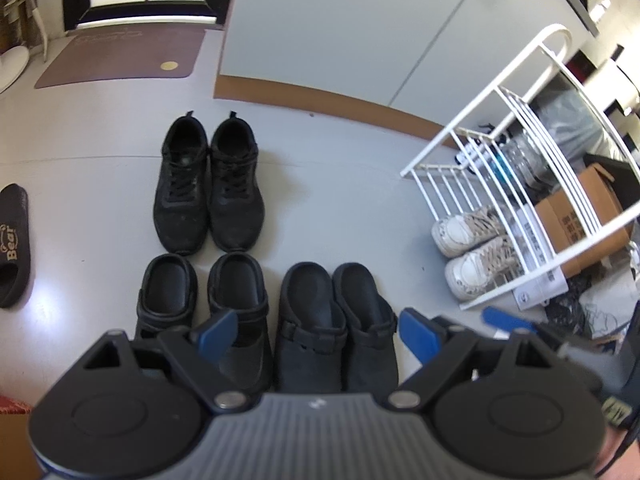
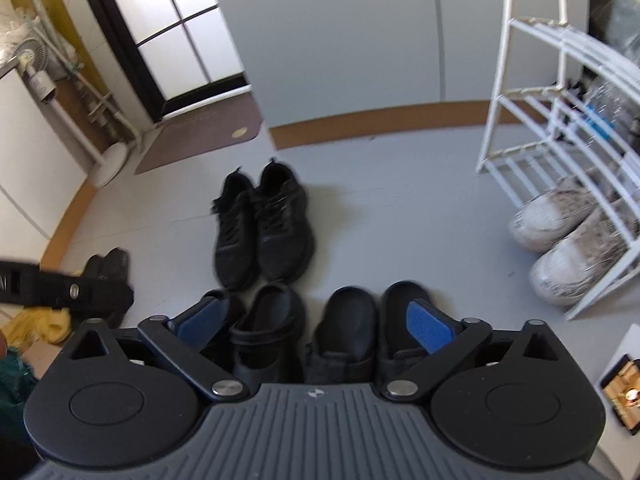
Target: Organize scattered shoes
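Three black pairs already sat lined up on the grey floor: laced black sneakers at the back, strapped black clogs in front of them, and a second pair of black clogs just beside those on the right. White sneakers were parked on the bottom tier of the white wire shoe rack. One stray remained, a dark "Bear" slipper lying well apart at the far left; the right wrist view showed a dark shoe pair off to the left too, too blurred to identify.

Left gripper hung over the clog row, jaws wide, nothing between the blue pads. Right gripper likewise spread and empty above the same clogs; no contact visible with any shoe.

Judgement: the step in hand looked like reaching for the next shoe or nudging the clogs straight, hard to say which. To do it well, come down with the pads straddling one shoe's heel collar or strap, not spanning two shoes, since each pair sat touching. Close only once a pad is inside the opening. Lift clear before moving sideways so neighbours are not dragged. The stray slipper would need the left gripper swung far left, then set down parallel to the row.
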Available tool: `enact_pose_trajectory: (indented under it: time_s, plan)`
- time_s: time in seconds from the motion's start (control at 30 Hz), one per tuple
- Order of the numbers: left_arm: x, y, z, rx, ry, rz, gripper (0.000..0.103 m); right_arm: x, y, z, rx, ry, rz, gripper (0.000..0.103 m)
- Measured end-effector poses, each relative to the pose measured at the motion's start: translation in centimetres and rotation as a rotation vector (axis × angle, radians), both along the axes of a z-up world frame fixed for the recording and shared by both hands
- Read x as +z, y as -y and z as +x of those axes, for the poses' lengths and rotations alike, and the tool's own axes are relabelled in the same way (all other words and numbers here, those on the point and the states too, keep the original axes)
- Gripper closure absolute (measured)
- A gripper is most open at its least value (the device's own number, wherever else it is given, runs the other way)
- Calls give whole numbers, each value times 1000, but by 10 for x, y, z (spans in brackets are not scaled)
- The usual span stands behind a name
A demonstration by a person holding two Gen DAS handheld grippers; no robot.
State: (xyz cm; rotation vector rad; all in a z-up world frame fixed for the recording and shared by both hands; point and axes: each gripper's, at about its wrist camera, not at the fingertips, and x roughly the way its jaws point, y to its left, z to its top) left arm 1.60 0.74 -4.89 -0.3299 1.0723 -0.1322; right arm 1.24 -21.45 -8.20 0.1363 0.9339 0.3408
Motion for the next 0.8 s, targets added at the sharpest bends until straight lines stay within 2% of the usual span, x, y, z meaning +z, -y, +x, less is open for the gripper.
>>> enact_pose_trajectory:
  time_s: [0.1, 0.2, 0.33, 0.47, 0.8]
  plan:
    - [-3, -6, 4, 21, -9, -6, 13, -9, -14, 1, 23, -10, -8, 20]
    - [-7, -12, 8, 40, -25, -23, 13, -18, -26, 0, 43, -15, -17, 20]
    - [-11, -18, 8, 58, -34, -8, 13, -28, -38, 0, 68, -2, -31, 20]
    - [-13, -24, 4, 72, -39, -9, 13, -38, -43, 3, 51, -20, -15, 20]
    - [-14, -28, -2, 91, -46, -9, 13, -47, -54, 0, 93, 21, -28, 20]
